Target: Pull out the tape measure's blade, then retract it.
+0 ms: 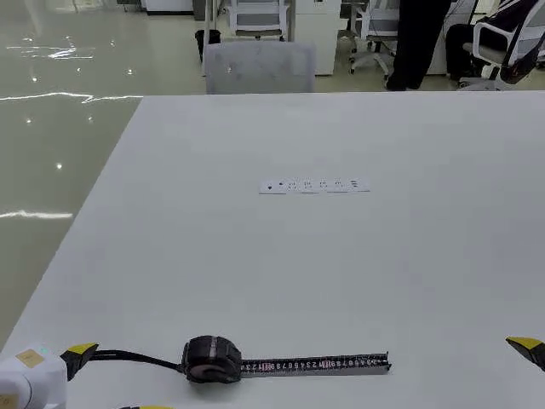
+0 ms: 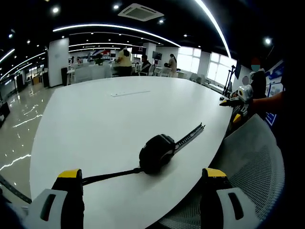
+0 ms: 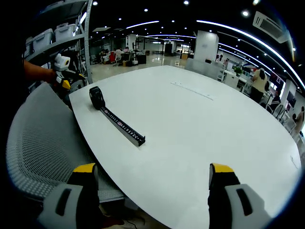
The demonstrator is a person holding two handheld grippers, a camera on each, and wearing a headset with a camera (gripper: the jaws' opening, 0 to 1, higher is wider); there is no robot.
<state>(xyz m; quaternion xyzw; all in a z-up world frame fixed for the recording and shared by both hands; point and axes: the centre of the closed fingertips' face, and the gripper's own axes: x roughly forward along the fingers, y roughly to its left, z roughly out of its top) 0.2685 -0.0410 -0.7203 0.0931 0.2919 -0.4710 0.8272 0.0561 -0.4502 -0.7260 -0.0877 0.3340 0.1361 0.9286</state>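
— While the blade [image 1: 315,365] lies out along the table [image 1: 341,256] edge, left gripper [image 2: 143,173] and right gripper [image 3: 155,168] gape, empty.
— Retracting's next, I reckon: one must pin the case [image 1: 211,359] first.

Open room across the white tabletop [image 1: 409,273]
Round black tape measure [image 1: 211,358] and its drawn-out numbered blade [image 1: 315,365] bar the near edge; flat white label strip [image 1: 313,185] lies mid-table.

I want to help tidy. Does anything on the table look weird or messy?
Just one thing: the tape measure near the table's front edge lies with its blade pulled out, and the left gripper and right gripper are both open, not gripping it. Nothing looks spilled or broken.
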